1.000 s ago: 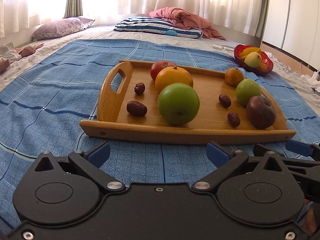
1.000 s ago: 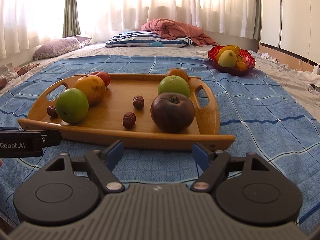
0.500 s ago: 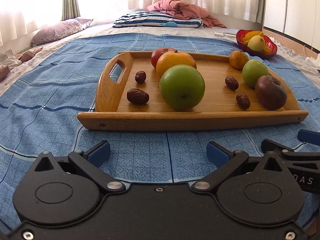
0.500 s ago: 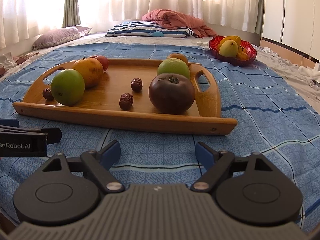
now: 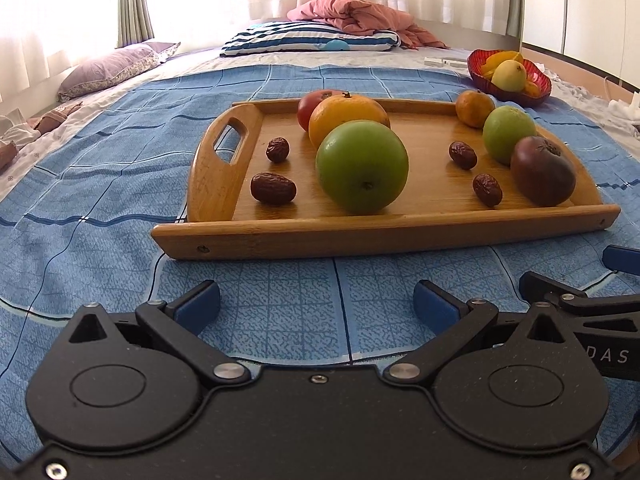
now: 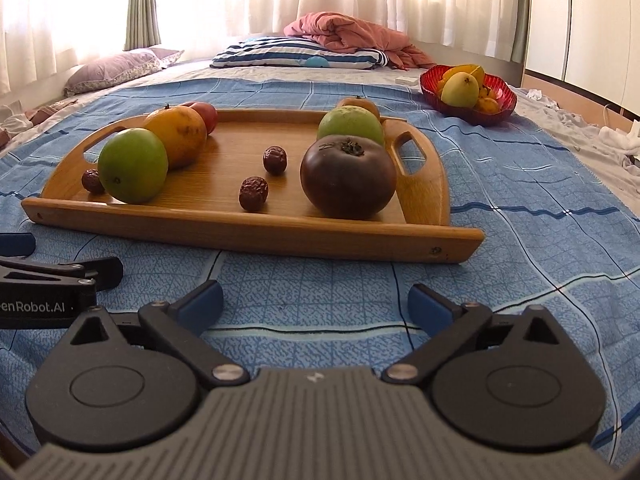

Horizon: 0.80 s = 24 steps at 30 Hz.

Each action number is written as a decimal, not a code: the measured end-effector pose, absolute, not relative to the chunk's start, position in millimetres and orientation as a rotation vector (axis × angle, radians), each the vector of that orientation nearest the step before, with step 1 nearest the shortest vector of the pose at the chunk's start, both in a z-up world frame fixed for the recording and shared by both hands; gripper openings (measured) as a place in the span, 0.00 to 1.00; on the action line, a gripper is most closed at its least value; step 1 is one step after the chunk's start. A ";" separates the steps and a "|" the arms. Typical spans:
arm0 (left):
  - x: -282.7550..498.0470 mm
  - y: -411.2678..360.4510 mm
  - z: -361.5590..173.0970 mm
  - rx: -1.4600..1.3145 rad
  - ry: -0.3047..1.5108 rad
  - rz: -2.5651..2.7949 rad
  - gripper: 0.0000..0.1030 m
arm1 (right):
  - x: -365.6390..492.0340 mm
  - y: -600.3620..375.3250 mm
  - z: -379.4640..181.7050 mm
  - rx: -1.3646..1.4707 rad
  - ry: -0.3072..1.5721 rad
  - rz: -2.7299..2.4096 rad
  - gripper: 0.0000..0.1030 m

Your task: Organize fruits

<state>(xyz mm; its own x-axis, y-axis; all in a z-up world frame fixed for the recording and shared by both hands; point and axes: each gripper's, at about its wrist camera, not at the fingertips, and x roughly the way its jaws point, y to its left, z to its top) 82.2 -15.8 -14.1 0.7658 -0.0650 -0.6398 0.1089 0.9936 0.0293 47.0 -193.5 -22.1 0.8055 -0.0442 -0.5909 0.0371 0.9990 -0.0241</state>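
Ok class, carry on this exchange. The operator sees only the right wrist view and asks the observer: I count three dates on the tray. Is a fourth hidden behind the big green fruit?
Observer: Yes. The left wrist view shows four dates on the tray. Two lie between its left handle and the big green fruit, and your view shows only one of them.
Operator: I see just an edge of the left gripper. Is it holding anything?
Observer: No. The left gripper is open, with only blue cloth between its fingers, short of the tray.
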 end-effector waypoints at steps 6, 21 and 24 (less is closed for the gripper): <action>83.6 -14.7 -13.5 0.064 0.701 -0.095 1.00 | 47.1 -192.6 -22.8 -0.018 0.633 -0.044 1.00; 85.2 -13.8 -12.8 0.059 0.709 -0.094 1.00 | 48.7 -192.6 -23.1 -0.023 0.643 -0.040 1.00; 85.9 -13.4 -12.7 0.056 0.713 -0.094 1.00 | 49.0 -192.5 -23.2 -0.025 0.645 -0.039 1.00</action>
<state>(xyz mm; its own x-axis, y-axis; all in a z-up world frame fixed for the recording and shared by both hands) 85.9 -13.4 -12.7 0.7526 -0.0670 -0.6550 0.1055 0.9942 0.0196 49.0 -192.5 -23.2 0.7983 -0.0441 -0.6006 0.0286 0.9990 -0.0352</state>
